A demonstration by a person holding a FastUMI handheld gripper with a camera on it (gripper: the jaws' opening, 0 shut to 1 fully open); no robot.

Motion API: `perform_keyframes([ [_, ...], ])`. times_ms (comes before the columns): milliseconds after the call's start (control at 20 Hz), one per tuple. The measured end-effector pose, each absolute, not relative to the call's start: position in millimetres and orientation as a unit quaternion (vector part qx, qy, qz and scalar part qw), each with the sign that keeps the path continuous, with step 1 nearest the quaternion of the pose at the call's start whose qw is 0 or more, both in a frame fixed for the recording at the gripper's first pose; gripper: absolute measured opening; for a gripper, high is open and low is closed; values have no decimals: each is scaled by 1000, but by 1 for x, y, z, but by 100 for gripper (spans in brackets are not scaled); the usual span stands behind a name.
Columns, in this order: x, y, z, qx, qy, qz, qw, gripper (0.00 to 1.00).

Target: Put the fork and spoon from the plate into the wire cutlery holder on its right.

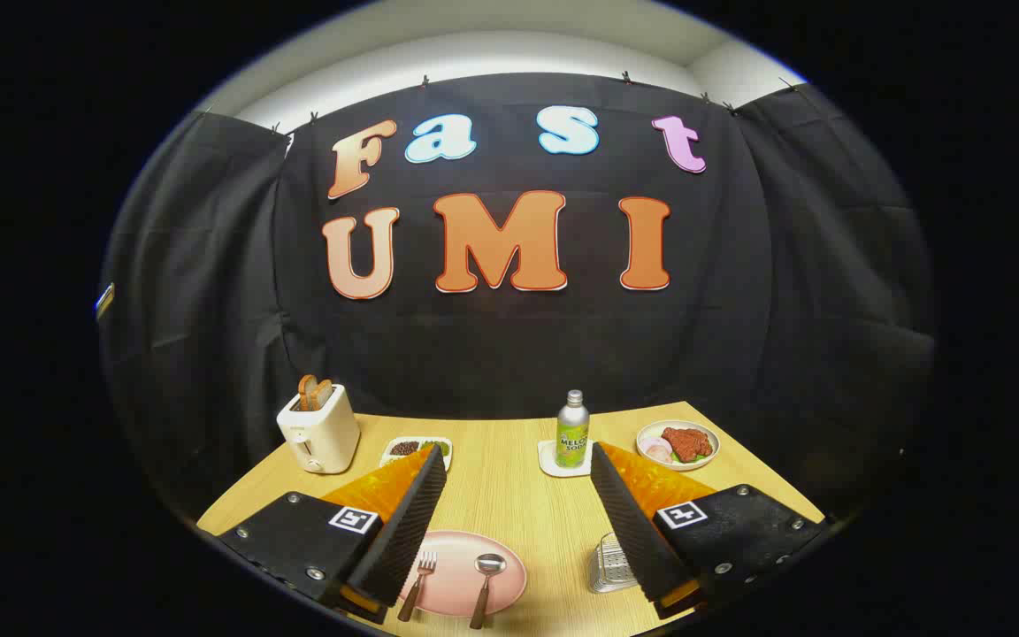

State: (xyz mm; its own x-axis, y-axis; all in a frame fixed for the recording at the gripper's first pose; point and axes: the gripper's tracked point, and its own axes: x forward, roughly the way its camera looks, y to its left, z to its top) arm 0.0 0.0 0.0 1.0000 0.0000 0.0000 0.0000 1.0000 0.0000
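Gripper (518, 460) stood wide open, fingers well apart, holding nothing and touching nothing, raised above the table (509, 495).

Nearest, between the fingers and low toward their bases: a round pink plate (452, 588) on the light wood-grain tabletop. The plate sat close against the left finger. On it lay the fork (418, 584) and the spoon (484, 579), side by side, both with brown handles and metal heads, heads pointing away from the tool, handle ends overhanging the near rim. Fork was the one nearer the left finger; the two did not touch.

Just inside the right finger, partly hidden behind it, stood the wire cutlery holder (609, 566), metal mesh, apart from the plate.

Beyond the fingertips, about midway between them: a metal bottle (572, 429) with a green label reading "MELON SODA", upright on a white coaster (563, 464). Beyond the left fingertip, a small tray of dark and green food (412, 448), then a cream toaster (318, 429) with two slices of toast standing in it. Beyond the right fingertip, a plate of red food (678, 444).

Black cloth walls closed the booth behind the table; pale ceiling above.
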Motion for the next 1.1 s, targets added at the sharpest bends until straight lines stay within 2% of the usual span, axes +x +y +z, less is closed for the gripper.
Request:
perform_keyframes([
  [1100, 11, 14, -21, 1, 20, 7, 1000, 98],
])
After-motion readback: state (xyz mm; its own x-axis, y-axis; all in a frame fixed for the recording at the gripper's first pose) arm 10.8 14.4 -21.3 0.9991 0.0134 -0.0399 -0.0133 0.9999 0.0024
